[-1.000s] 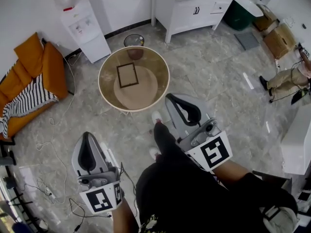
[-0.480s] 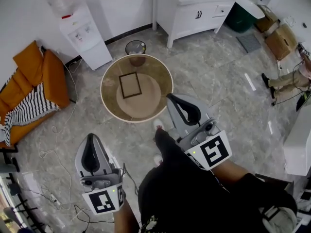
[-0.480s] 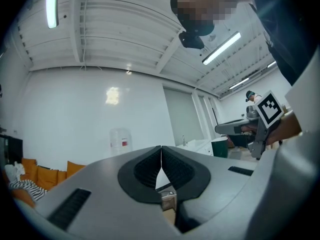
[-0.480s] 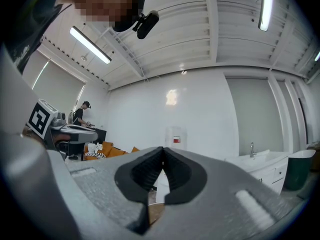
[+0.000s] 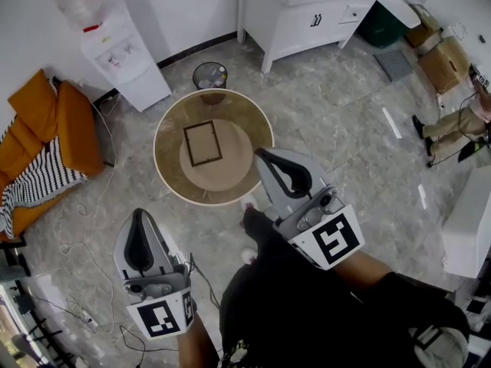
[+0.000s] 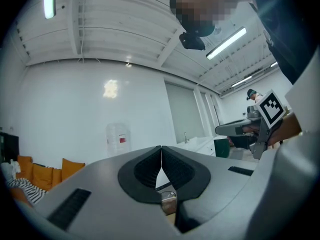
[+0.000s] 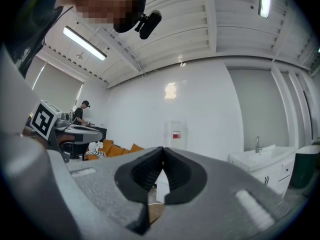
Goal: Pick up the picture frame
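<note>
Closing on the round glass table [image 5: 170, 121], the person has brought both grippers nearer to it than a second ago. In the head view the right gripper's [image 5: 267, 158] tip now overlaps the table's near right rim.

The table stands mid-floor, with an orange sofa [image 5: 46, 129] at the far left and a water dispenser [image 5: 115, 52] and a wastebasket [image 5: 209, 75] beyond it.

The right gripper leads. The left gripper [image 5: 139, 213] trails at the near left, well apart from the table. Both point level rather than down, probably because this is a walking approach and not yet a reach.

Both gripper views show each pair of jaws pressed together with nothing between them.

The picture frame [image 5: 202, 142] lies flat on the table top, just left of centre, untouched. The jaws will have to spread before either gripper can take its edge.
</note>
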Available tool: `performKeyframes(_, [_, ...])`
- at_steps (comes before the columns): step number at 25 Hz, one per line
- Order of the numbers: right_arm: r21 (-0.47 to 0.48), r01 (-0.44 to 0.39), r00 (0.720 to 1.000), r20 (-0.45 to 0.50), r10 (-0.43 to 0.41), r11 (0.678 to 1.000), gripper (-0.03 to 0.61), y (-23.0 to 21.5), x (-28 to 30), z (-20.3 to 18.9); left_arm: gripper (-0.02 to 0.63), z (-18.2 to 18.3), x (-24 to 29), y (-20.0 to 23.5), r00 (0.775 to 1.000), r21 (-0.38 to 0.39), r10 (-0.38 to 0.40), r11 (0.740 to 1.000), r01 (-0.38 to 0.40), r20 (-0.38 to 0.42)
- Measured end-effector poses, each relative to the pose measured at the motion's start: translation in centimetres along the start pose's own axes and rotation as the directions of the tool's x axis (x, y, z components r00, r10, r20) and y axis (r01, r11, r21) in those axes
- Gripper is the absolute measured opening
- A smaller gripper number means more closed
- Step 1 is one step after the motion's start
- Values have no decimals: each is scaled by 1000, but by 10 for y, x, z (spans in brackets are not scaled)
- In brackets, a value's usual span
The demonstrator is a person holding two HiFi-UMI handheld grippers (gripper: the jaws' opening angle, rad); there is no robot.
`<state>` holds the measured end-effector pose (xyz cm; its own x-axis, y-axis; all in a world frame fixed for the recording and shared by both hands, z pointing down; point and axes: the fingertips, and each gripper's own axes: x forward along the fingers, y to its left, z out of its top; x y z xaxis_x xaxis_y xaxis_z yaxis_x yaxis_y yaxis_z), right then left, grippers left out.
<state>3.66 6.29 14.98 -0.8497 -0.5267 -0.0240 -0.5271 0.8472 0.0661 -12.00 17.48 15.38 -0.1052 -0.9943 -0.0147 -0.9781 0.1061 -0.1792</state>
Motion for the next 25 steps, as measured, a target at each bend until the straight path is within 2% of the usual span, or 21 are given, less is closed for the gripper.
performKeyframes(4, [14, -7, 999, -32, 7, 1000, -3, -29, 32, -17, 14, -13, 44, 4, 1000, -12, 5, 1000, -5, -19])
performKeyframes(9, [27, -7, 1000, -27, 8, 1000, -3, -65, 75, -27, 14, -18, 90, 12, 999, -3, 19, 1000, -19, -48])
performKeyframes(16, [41, -96, 995, -31, 97, 995, -3, -92, 132, -40, 14, -20, 149, 23, 996, 21, 71, 997, -70, -55])
performKeyframes(25, [70, -139, 990, -28, 141, 988, -3, -119, 167, -47, 14, -26, 184, 30, 990, 22, 112, 994, -110, -82])
